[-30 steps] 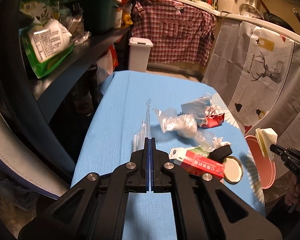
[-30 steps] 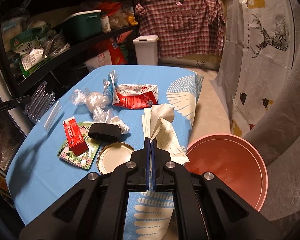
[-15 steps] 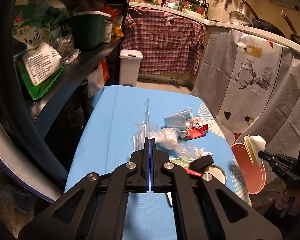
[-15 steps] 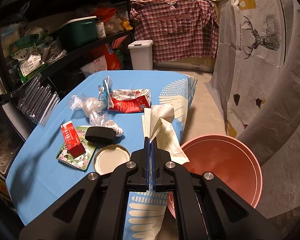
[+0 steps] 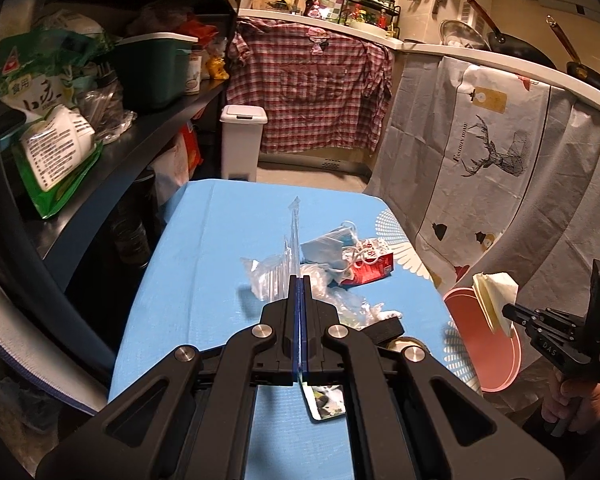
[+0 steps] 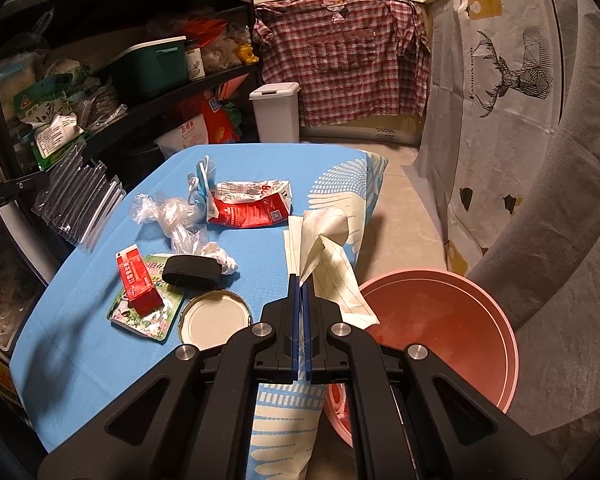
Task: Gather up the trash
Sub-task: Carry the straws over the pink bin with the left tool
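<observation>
1. The left wrist view looks forward and downward along its gripper's fingers, from the near end of the blue table (image 5: 204,264), toward the plaid cloth (image 5: 312,84) at upper centre.
2. The right wrist view faces likewise, from the table's (image 6: 100,340) right edge, above the pink basin (image 6: 460,320).
3. Both share the tabletop litter, shelves and white bin (image 6: 276,112).

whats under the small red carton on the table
The small red carton lies on a flat green printed packet, which rests on the blue tablecloth. The packet's middle is covered by the carton, so its print there cannot be seen.
</observation>
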Available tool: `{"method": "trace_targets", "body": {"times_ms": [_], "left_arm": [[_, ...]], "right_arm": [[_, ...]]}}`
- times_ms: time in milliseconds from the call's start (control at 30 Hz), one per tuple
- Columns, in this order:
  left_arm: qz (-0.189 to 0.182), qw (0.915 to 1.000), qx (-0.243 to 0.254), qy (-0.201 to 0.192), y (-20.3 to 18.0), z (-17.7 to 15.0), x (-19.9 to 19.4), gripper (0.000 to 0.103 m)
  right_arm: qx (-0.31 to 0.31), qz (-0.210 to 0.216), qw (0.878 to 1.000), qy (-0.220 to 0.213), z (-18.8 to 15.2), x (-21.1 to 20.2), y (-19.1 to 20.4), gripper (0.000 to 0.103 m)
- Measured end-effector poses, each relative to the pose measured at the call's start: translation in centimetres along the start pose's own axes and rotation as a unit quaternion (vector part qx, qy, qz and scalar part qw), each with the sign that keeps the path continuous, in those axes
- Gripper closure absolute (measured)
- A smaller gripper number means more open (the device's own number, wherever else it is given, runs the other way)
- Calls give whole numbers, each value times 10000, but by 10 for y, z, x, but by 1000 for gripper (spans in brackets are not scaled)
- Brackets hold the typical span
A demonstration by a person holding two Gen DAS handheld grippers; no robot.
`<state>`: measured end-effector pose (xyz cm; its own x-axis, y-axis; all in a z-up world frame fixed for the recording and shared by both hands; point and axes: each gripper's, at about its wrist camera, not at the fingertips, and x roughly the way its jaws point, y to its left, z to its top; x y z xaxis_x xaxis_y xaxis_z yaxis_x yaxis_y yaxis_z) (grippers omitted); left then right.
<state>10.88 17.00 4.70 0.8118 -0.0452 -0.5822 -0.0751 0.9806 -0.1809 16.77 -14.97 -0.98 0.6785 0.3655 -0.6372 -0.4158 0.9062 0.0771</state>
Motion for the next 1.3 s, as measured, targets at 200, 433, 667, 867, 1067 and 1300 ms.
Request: {"method": "trace_targets", "body": {"times_ms": [200,433,667,867,1067,1300], "left_arm": [[-63,10000,54,13,-10,2,3,103],[-142,9998,139,37,-21,2,8,103],[-228,9995,213,44,-35,5,13,103],[-335,9990,305,32,-52,8,17,103],[-454,9982,401,30,-71,11,21,103],[-622,9967,523,53,-95,13,29,103]], "right_arm": [[42,-28,10000,-27,0,-1,-5,101],[130,-93,9998,-75,0,-5,-11,101],[241,-185,9995,-131,0,-10,-21,101],[315,-269,9990,-178,0,-14,-30,101],[405,-345,9984,-203,-1,-17,-40,101],[506,-454,9974,-224,-2,-23,-52,101]]}}
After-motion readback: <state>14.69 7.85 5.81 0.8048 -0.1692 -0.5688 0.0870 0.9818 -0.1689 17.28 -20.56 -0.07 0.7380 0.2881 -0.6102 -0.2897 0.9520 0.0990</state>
